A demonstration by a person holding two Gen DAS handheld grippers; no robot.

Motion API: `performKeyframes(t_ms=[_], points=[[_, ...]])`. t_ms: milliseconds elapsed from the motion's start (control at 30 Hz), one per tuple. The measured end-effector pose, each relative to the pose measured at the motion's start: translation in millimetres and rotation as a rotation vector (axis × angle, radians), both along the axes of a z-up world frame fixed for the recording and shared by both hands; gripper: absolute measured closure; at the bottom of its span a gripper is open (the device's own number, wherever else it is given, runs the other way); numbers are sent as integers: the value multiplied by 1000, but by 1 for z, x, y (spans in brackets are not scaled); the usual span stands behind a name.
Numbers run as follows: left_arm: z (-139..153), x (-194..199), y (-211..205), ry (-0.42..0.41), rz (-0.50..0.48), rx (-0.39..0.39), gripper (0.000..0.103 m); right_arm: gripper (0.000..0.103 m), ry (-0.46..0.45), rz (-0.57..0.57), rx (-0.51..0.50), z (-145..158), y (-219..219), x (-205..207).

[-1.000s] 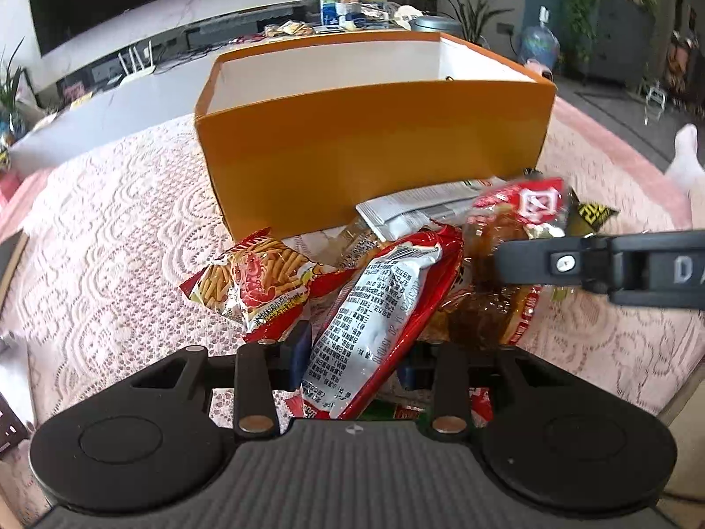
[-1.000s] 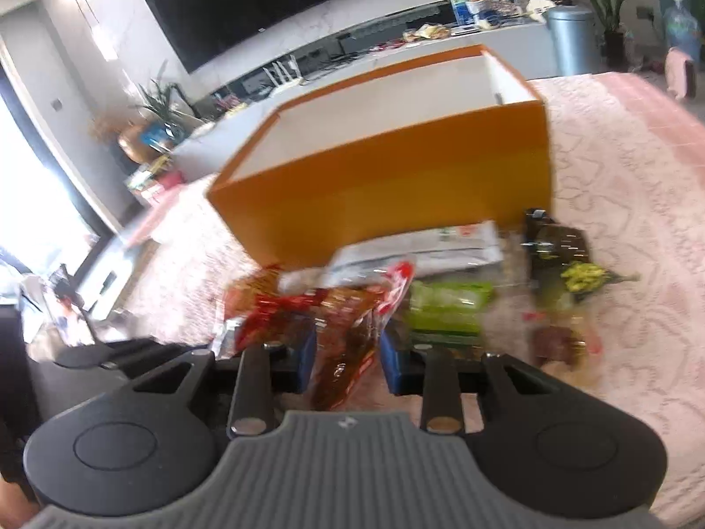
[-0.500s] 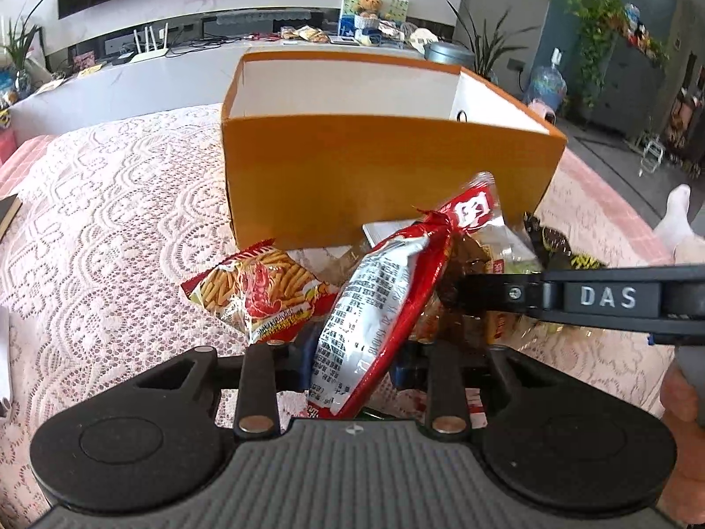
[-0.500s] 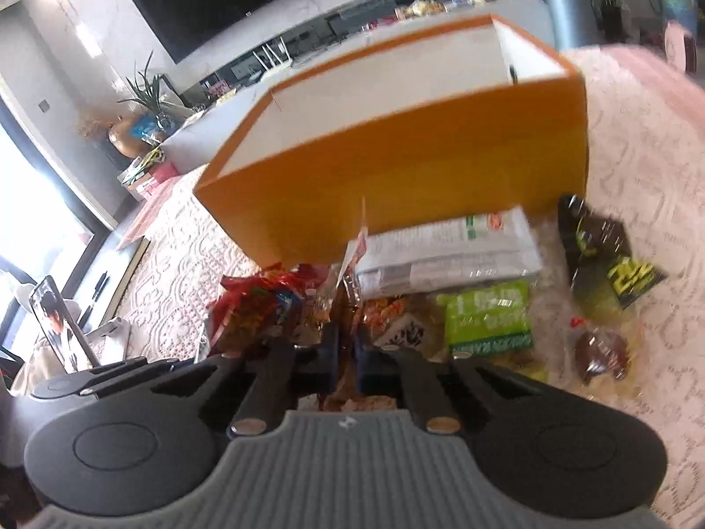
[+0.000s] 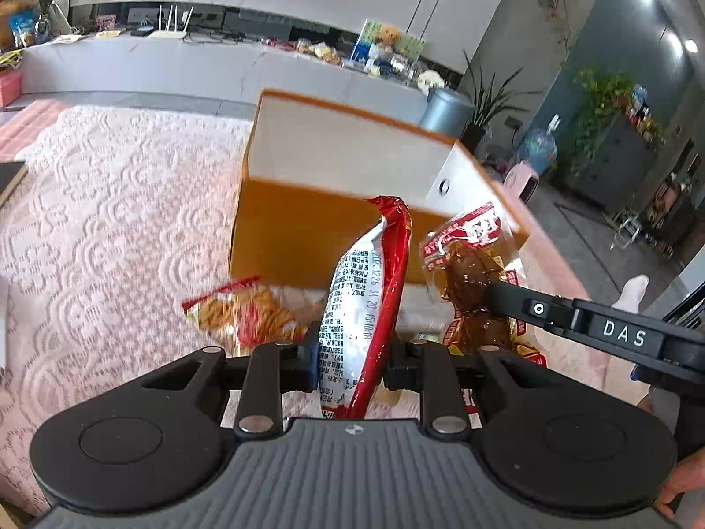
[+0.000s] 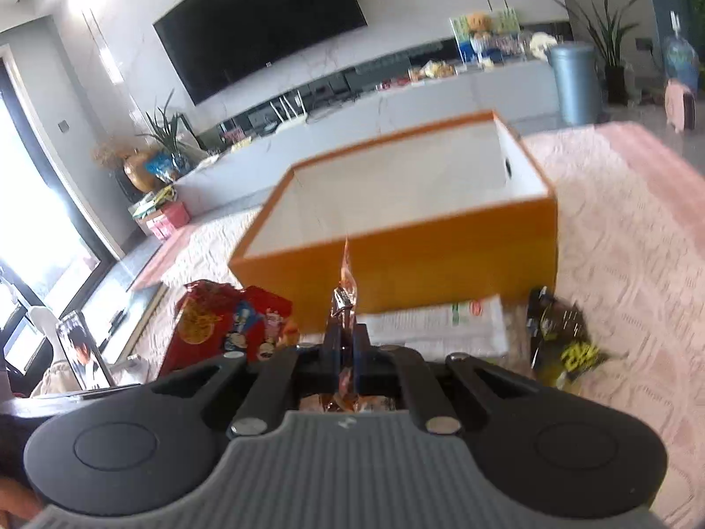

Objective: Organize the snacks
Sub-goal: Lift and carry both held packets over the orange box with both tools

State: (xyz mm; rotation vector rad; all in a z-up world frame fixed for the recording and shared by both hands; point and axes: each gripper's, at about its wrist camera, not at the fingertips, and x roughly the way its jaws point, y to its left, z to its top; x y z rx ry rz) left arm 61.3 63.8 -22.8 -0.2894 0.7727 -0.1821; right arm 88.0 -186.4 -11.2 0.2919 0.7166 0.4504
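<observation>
An open orange box (image 5: 286, 229) with a white inside stands on the pink lace cloth, just beyond both grippers. My left gripper (image 5: 350, 352) has its jaws closing, pads pressed on a red and silver snack bag (image 5: 365, 291) that stands upright above the cloth. My right gripper (image 6: 346, 348) is shut on a clear packet of brown snack (image 6: 346, 291), seen edge-on before the orange box (image 6: 440, 255). In the left wrist view that brown packet (image 5: 467, 273) hangs at the tip of the right gripper (image 5: 498, 295), beside the red bag.
Loose snacks lie in front of the box: an orange stick-snack bag (image 5: 251, 313), a red cartoon bag (image 6: 220, 326), a white packet (image 6: 440, 322) and a black-and-yellow packet (image 6: 564, 339). A phone (image 6: 83, 352) stands at the left. A socked foot (image 5: 634, 291) shows right.
Both grippers have risen off the pile with their packets. The right jaws closed onto the brown packet. The left jaws narrowed on the red and silver bag, which now stands more upright.
</observation>
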Motion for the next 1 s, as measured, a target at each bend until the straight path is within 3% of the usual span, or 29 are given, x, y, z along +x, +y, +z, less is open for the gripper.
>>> performKeyframes(t_ms=[267, 633, 833, 1000], points=[[44, 32, 12, -50, 40, -38, 75, 102, -94, 4, 2, 41, -5, 16], [67, 92, 14, -86, 44, -20, 75, 102, -196, 26, -22, 75, 23, 75], [54, 132, 12, -21, 43, -8, 75, 102, -194, 9, -47, 65, 38, 120], [20, 163, 10, 81, 17, 17, 75, 102, -100, 13, -70, 34, 45, 161]])
